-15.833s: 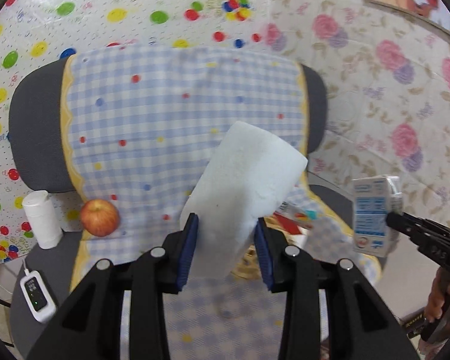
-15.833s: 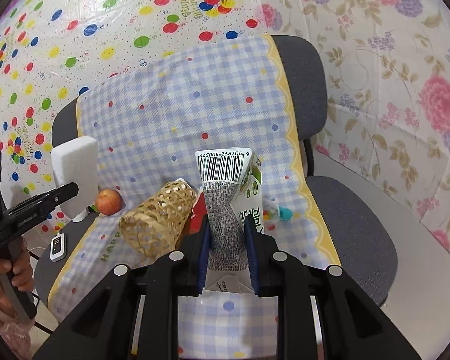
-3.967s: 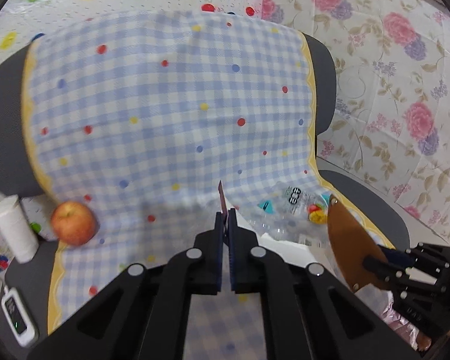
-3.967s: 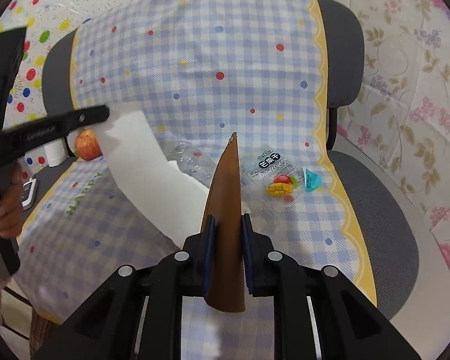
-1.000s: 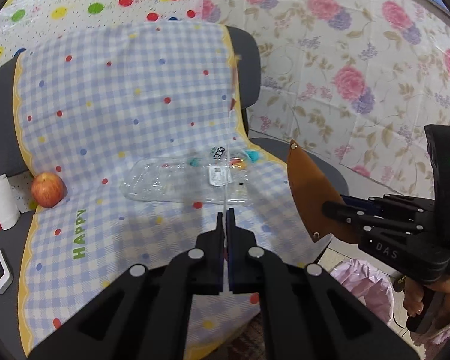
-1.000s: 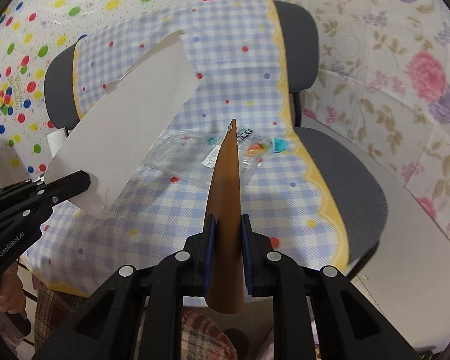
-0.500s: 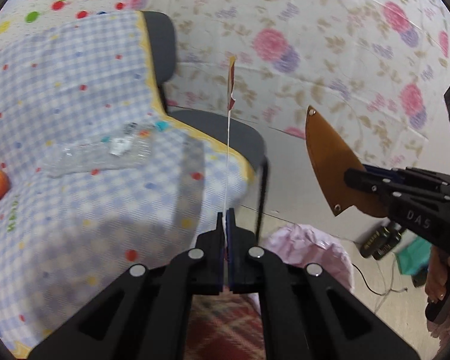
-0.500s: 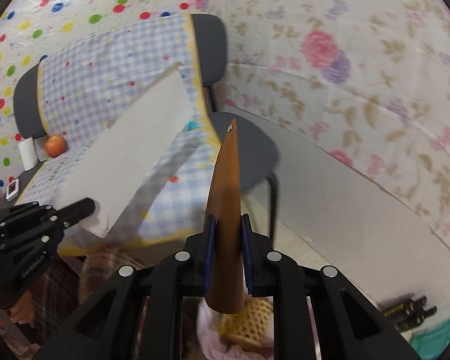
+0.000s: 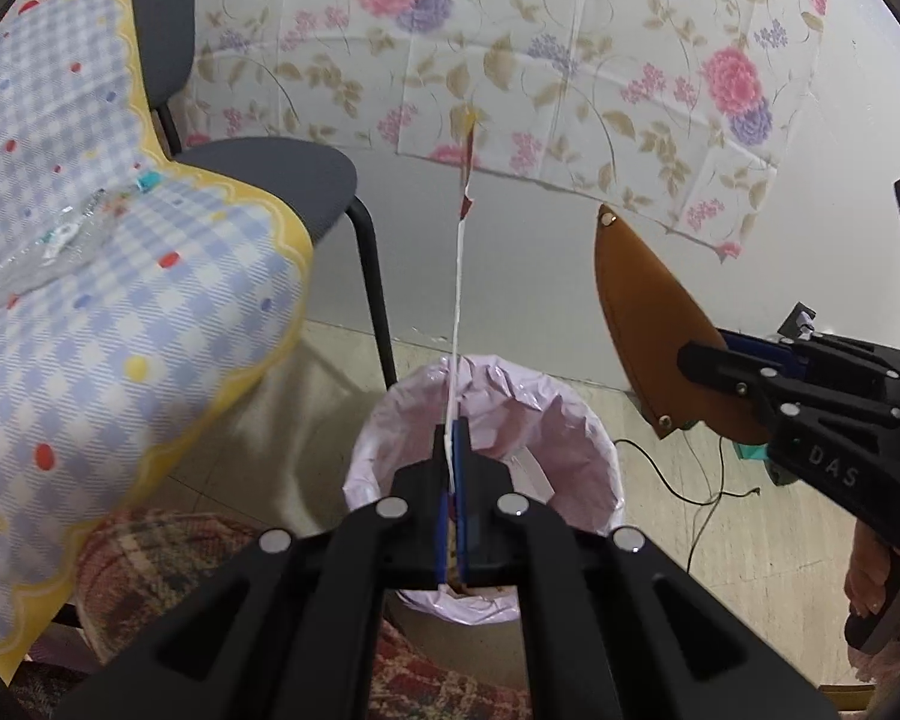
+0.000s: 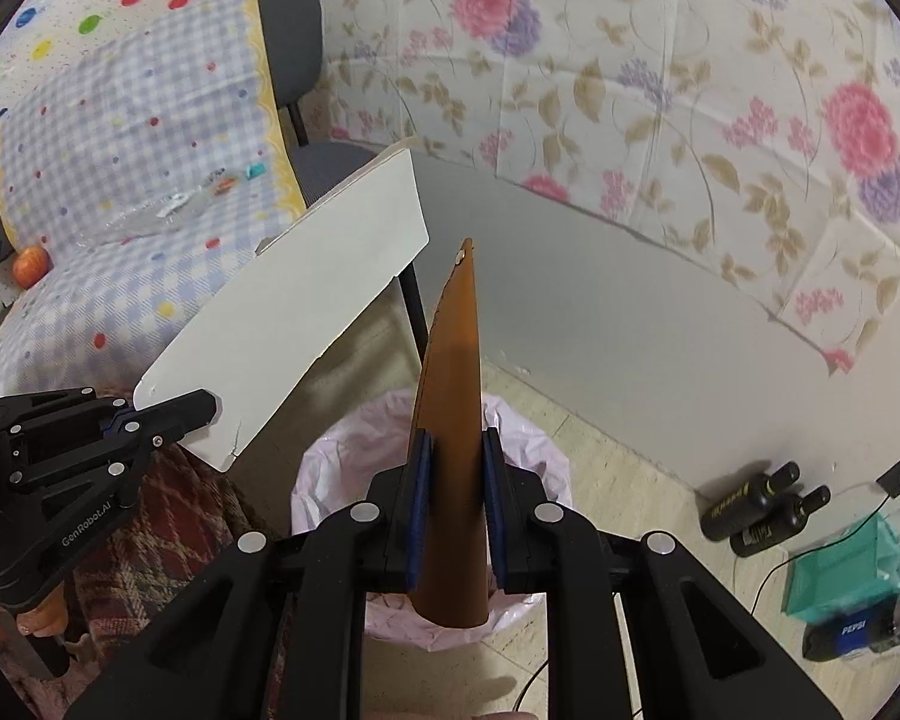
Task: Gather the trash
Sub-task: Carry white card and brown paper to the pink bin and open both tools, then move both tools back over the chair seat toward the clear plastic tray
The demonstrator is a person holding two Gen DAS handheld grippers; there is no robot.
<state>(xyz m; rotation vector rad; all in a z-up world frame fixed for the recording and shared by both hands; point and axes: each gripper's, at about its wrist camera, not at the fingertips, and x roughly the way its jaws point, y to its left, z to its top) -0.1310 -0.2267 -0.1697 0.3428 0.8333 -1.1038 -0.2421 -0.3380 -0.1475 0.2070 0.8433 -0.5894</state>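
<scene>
While both grippers hover over the pink-lined bin (image 9: 594, 450), the left gripper (image 9: 450, 450) pinches a white card (image 10: 294, 324) edge-on; the right gripper (image 10: 453, 480) clamps a brown sheath (image 10: 453, 420). Released off-centre, the card's far end may snag the rim.

Both grippers are matte black linkage frames studded with round silver screw heads, their fingers lined with blue pads. The left gripper (image 9: 452, 450) carries white "GenRobot.AI" lettering along one arm, readable from the right wrist camera, while the right gripper (image 10: 455, 498) shows raised "DAS" letters on its side in the left wrist view. A hand (image 9: 870, 588) wraps each black handle, fingertips showing.
</scene>
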